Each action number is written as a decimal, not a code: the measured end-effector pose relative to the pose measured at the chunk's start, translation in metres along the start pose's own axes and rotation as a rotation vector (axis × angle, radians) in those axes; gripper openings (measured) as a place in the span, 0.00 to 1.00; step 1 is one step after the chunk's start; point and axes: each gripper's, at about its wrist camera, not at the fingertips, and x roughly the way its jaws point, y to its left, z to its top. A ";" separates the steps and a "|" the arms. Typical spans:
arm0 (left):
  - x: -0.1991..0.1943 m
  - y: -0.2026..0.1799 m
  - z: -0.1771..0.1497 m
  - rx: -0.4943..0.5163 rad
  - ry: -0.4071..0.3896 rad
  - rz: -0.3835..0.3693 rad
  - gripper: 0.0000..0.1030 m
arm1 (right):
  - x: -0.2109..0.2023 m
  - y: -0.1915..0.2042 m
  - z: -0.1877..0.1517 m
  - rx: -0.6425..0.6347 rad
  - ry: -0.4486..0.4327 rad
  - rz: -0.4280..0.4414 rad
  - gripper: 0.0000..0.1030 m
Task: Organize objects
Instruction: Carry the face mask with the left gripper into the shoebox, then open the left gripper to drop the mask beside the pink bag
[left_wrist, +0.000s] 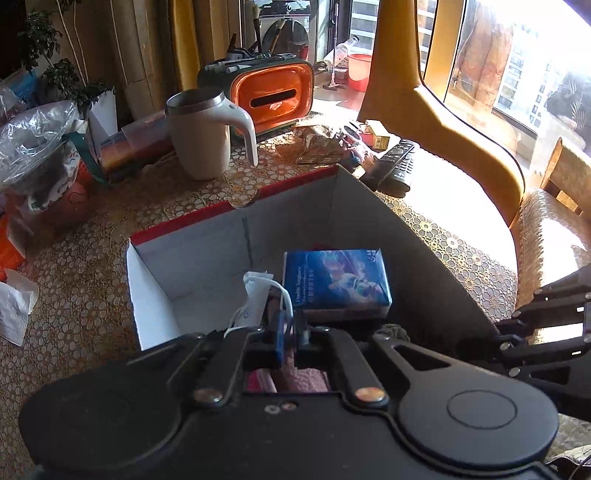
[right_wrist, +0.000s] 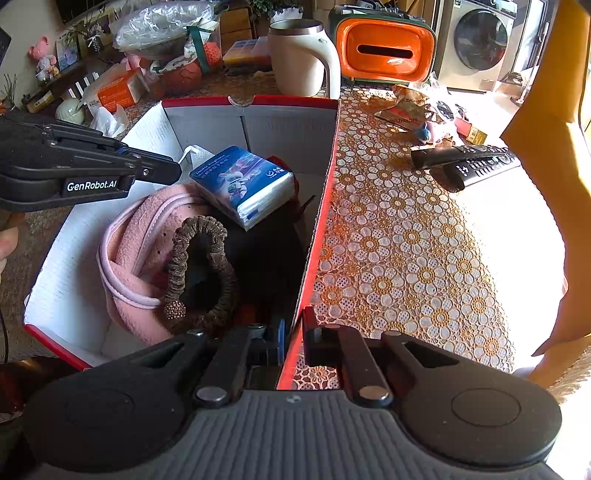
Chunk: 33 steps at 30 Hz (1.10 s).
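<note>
A red-rimmed cardboard box stands on the table and holds a blue tissue pack, a pink cloth item and a brown scrunchie. My left gripper is over the box, shut on a white face mask by its strap. It also shows in the right wrist view, with the mask beyond its tip. My right gripper is shut on the box's right wall. The box and tissue pack show in the left wrist view.
A beige mug, an orange tissue holder, two black remotes, snack wrappers and a small toy lie on the lace tablecloth. Bags and boxes crowd the left. A yellow chair stands by the table's far edge.
</note>
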 end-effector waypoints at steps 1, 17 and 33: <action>0.000 0.000 -0.002 -0.004 0.003 -0.003 0.06 | 0.000 0.000 0.000 0.000 0.000 0.000 0.09; -0.035 0.002 -0.022 -0.054 -0.033 -0.049 0.43 | 0.001 0.004 0.001 0.002 0.006 -0.028 0.09; -0.099 -0.008 -0.044 -0.095 -0.186 -0.074 0.84 | -0.053 0.011 -0.004 -0.015 -0.110 -0.029 0.09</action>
